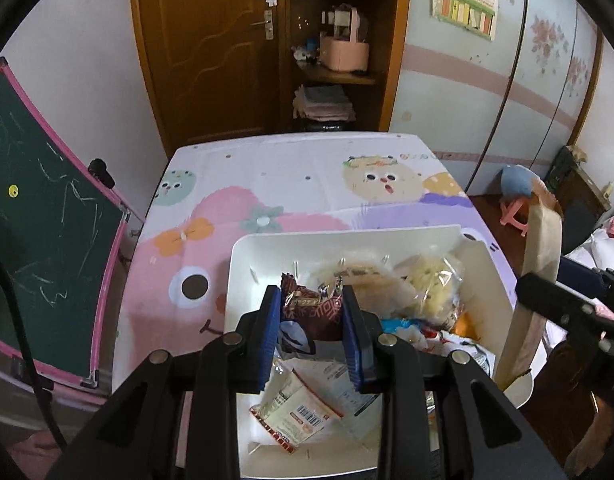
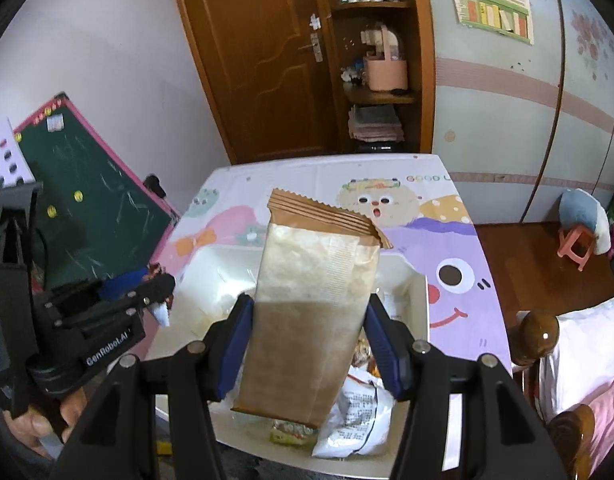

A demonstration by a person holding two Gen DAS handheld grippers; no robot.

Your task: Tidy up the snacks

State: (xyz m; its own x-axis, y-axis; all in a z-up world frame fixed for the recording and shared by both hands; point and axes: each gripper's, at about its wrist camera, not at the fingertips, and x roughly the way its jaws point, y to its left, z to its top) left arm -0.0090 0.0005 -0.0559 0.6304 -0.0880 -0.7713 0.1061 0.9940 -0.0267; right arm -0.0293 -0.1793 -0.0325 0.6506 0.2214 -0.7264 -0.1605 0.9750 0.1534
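over white bin (image 1: 243,264): left hand-held gripper (image 1: 310,316) pinching maroon packet (image 1: 311,308), right hand-held gripper (image 2: 307,340) pinching tan bag (image 2: 307,320)

The tan snack bag (image 2: 311,312) is looking like matt paper with a crimped top seal. The dark red wrapper (image 1: 311,309) is showing glossy foil. The white box (image 1: 243,272) is appearing smooth plastic; the door (image 1: 211,52) is gleaming as varnished wood.

Both wrist cams look forward and down, close over the white bin (image 1: 243,264). They share the table (image 2: 459,216), door (image 1: 211,40) and shelf.
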